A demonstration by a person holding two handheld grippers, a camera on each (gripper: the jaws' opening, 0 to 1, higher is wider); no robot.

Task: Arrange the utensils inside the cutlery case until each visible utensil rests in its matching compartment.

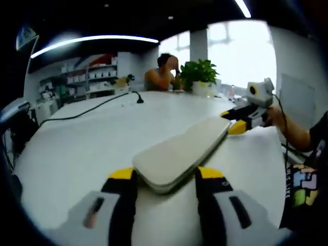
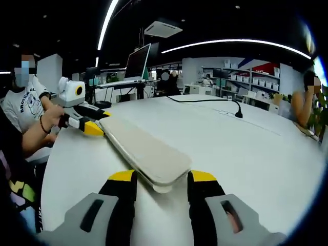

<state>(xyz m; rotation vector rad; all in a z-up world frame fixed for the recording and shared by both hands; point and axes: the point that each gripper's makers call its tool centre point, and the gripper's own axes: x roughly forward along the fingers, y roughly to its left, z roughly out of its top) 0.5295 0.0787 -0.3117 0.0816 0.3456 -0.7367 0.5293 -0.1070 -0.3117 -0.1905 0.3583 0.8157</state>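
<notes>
Case is still shut, so no utensils are showing & no sorting is happening yet; the job looks barely begun, with opening the lid as the likely next step.

Risks, nearest first: the left gripper (image 1: 166,178) is straddling one short end of the cutlery case (image 1: 180,151), jaws spread to either side of it, apparently not pinching yet. If they're closing off-centre or only on the rounded lip, the end could be squirting out or the case pivoting on the white tabletop (image 1: 77,148). Smooth shell + smooth top = it slides easily. Farther along, the right gripper (image 1: 233,122) is sitting at the opposite short end, its yellow tips right at that end; can't tell from there if they're touching. If both ends are being lifted or pulled unevenly, the case could be twisting, or the lid popping & utensils spilling. Pulling apart lengthwise could be dragging it toward the tabletop's edge by the person's side.

Right gripper view is giving the mirror picture: right gripper (image 2: 163,178) is also wide apart, jaws flanking the near end of the cutlery case (image 2: 142,148), which is poking between them, while the left gripper (image 2: 95,123) is meeting the far end, near the tabletop (image 2: 246,148) edge on the person's side.

Case itself is lying flat, closed, lengthwise between the two grippers, roughly mid-tabletop. Beyond it a black cable (image 1: 87,110) is trailing across the far part, well apart from the case.
</notes>
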